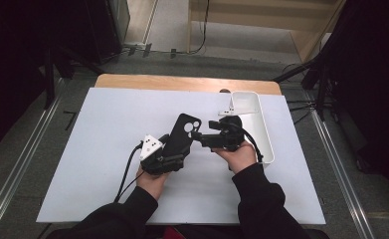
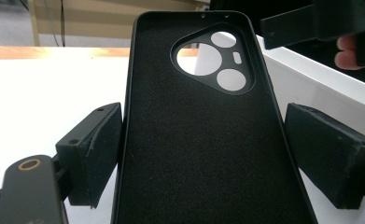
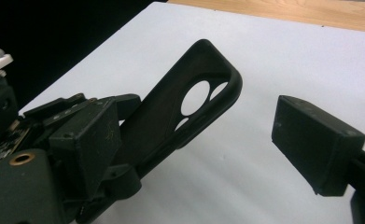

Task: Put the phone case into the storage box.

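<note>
The phone case is a black shell with rounded corners and a raised rim, lined inside with a fine, felt-like matte surface. Near its top sits a rounded triangular camera cutout with three round holes and a small slot, through which the white table shows. It stands tilted up off the table, held by its lower part in the left gripper, whose blocky black pads press on its two long edges. In the right gripper view the case rises slantwise out of that gripper, its outer back smooth and faintly glossy.

The right gripper hovers just beside the case's upper end, jaws spread with nothing between them; one squared, rubbery pad stands apart from the case.

Below lies a flat white sheet covering a wooden table. A long white rectangular tray with thin upright walls stands at the sheet's right edge, near the right hand.
</note>
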